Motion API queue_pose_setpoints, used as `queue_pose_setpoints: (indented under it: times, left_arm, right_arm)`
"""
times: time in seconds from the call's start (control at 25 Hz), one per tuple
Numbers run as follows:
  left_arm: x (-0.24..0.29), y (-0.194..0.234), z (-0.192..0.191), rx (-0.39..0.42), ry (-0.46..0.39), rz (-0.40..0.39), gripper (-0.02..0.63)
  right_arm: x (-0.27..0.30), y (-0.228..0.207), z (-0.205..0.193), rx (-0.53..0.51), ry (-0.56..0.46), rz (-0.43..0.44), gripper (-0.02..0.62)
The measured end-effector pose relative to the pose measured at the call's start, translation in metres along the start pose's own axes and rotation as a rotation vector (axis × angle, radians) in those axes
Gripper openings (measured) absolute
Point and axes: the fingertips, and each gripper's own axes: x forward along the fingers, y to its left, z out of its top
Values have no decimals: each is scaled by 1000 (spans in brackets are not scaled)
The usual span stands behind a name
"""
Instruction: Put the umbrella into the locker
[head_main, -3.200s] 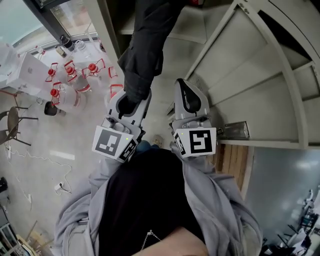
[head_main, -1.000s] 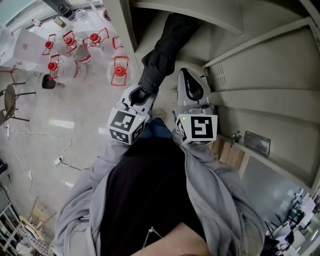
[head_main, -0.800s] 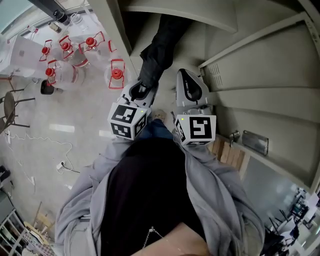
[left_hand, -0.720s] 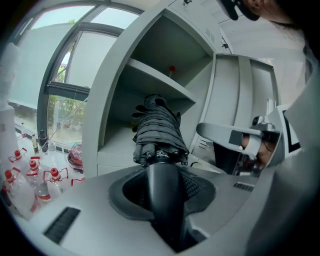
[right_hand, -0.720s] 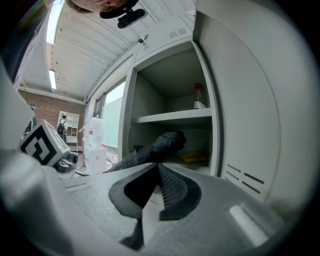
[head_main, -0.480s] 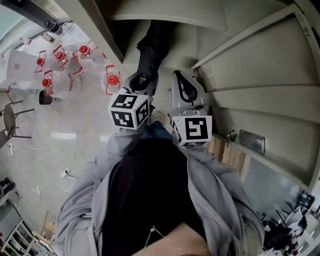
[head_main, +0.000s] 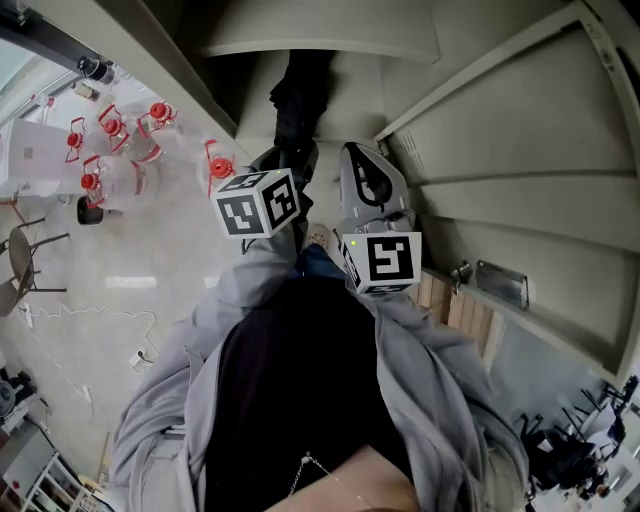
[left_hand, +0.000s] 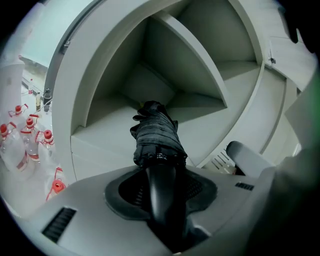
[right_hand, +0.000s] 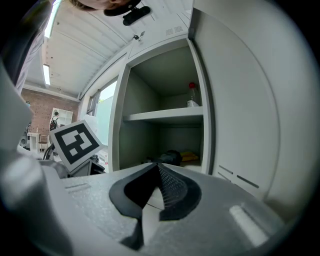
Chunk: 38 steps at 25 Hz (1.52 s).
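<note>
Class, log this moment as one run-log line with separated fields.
left gripper: fingers opening, umbrella handle between them | umbrella: front end inside locker | right gripper: shut, empty

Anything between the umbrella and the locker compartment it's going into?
Nothing visible. The umbrella, its handle between the opening jaws of the left gripper, has its tip inside the open locker compartment; nothing blocks the opening.

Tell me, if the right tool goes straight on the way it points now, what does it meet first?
Probably the black umbrella inside the locker's lower compartment, under the shelf: it sits right beyond the right tool's tips. Depth is unclear, so this is a guess.
</note>
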Motion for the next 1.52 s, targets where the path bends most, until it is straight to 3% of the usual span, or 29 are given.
queue_pose_setpoints:
  times: [0.36, 0.48, 0.56, 0.84, 1.16, 1.2, 1.24, 1.28, 1.32, 1.52]
  left_arm:
    - [2, -9, -3, 104, 34, -34, 206]
    - [3, -18, -5, 139, 45, -50, 303]
    - [1, -18, -5, 152, 42, -38, 330]
    - [-19, -8, -1, 223, 37, 23, 351]
    - [-79, -29, 9, 412, -108, -28, 348]
    - [-88, -26, 10, 418, -127, -15, 344]
    - [-96, -23, 12, 422, -144, 2, 289]
    - [-103, -20, 14, 425, -159, 13, 100]
    - [-108, -18, 13, 427, -166, 10, 12]
    - [-107, -12, -15, 402, -48, -72, 8]
  right_arm:
    - [1, 6, 3, -7, -9, 2, 3]
    - [0, 7, 4, -10, -10, 3, 3]
    - [-1, 8, 5, -12, -13, 5, 3]
    - [-6, 10, 6, -16, -22, 14, 3]
    - [-2, 23, 7, -22, -29, 65, 3]
    - [0, 27, 8, -23, -31, 76, 3]
    - [1, 30, 10, -23, -35, 87, 3]
    - [3, 34, 11, -24, -39, 97, 3]
    - [5, 37, 11, -26, -41, 106, 3]
    - [11, 49, 14, -40, -41, 135, 3]
